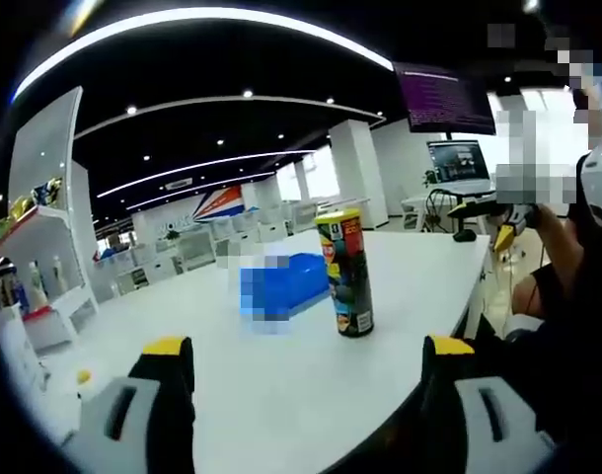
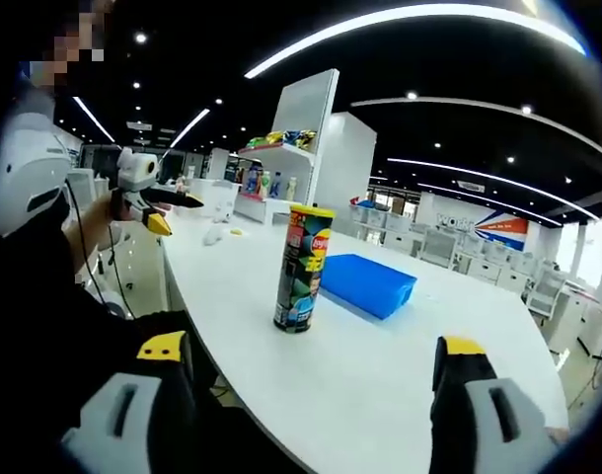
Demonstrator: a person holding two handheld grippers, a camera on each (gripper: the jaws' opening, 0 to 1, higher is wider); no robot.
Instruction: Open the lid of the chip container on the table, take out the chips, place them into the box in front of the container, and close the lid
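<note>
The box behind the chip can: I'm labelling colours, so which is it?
Blue; the box shows best in the right gripper view.

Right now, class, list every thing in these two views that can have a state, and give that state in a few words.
chip container: upright on the table, yellow lid on, untouched.
blue box: lying flat beyond the container; whether it is open or shut cannot be told.
table: white, bearing the container and the box.
left gripper: jaws apart, holding nothing.
right gripper: jaws apart, holding nothing.
</note>
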